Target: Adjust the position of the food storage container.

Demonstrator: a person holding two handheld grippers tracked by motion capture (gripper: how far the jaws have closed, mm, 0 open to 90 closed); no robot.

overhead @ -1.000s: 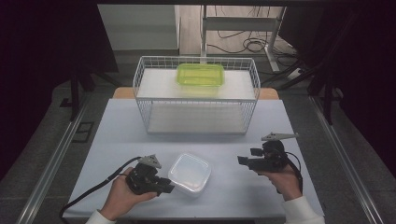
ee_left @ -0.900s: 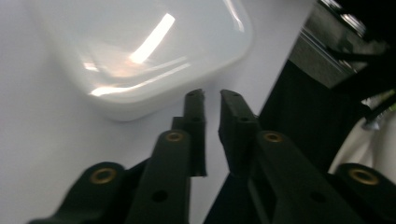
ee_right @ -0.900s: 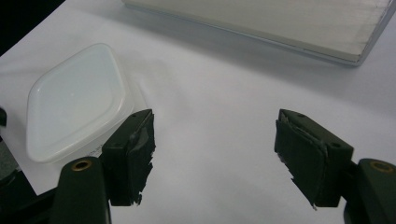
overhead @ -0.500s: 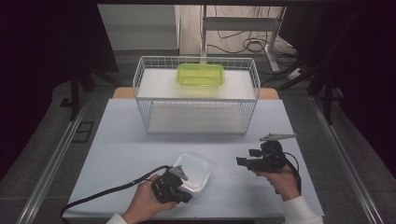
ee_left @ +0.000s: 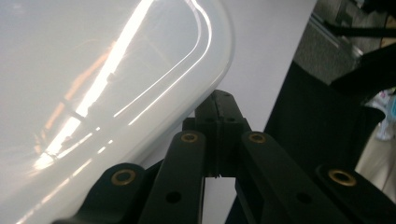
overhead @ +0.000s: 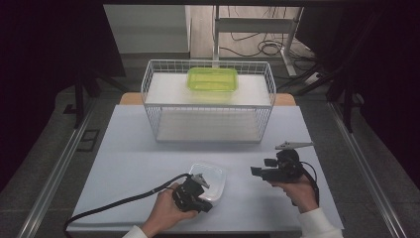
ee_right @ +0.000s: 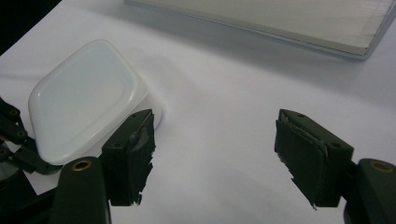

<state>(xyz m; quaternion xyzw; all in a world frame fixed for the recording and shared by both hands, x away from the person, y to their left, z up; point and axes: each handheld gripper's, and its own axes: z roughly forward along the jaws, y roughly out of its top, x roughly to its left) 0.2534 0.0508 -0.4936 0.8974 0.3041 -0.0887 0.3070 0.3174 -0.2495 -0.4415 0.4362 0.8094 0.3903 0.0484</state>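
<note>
High view first: the white container (overhead: pixel 208 179) sits on the near part of the table (overhead: pixel 129 158), well short of the wire basket (overhead: pixel 208 106) with the green tub (overhead: pixel 212 79) on its top shelf. Your left gripper (overhead: pixel 197 194) is right at the container's near edge, touching or nearly so, while your right gripper (overhead: pixel 267 172) hangs off to the container's right with bare table between them. So the left hand (overhead: pixel 163 213) is plainly the nearer one.

Left gripper view shows its jaws pressed together, tips meeting at the container's rounded corner (ee_left: pixel 205 60); nothing sits between them (I cannot tell whether the tips actually touch the plastic). If you mean to pinch that rim, you would need to spread the jaws first, since the container lies just ahead and to the left of the tips.

Right gripper view has its jaws spread wide with only table between them, and the container (ee_right: pixel 88 98) lying ahead and to their left, its long side running away from you at a slant.
</note>
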